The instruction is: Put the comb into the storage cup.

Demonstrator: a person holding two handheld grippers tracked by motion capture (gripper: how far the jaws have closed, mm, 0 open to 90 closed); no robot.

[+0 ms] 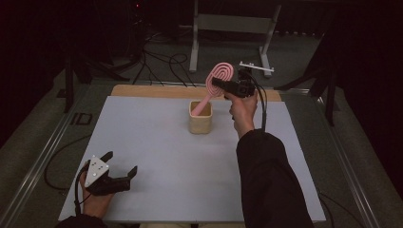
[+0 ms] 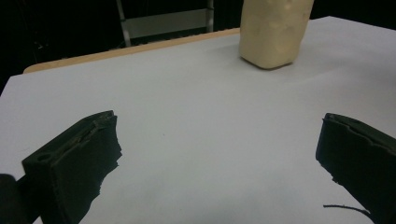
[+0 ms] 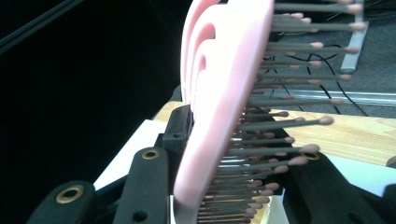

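One pink hairbrush (image 1: 219,78) was the thing in hand: you had it tilted above the far middle of the counter (image 1: 157,142), its handle end dipping into the cream cup (image 1: 200,117) and its looped head raised toward the far edge. Your right tongs (image 1: 223,86) were clamped on the brush just below the head, one jaw flat against its back and the other pressed in among the bristles (image 3: 280,123). That bristle side looked like the weak point; the pins could flex and let the brush twist or slide as you lowered it. With the brush leaning, its handle could also lever against the cup's rim and tip or shove the light cup, since nothing steadied it. Your left tongs (image 1: 116,173) rested near the counter's near left corner, jaws spread wide and empty, well apart from the cup.
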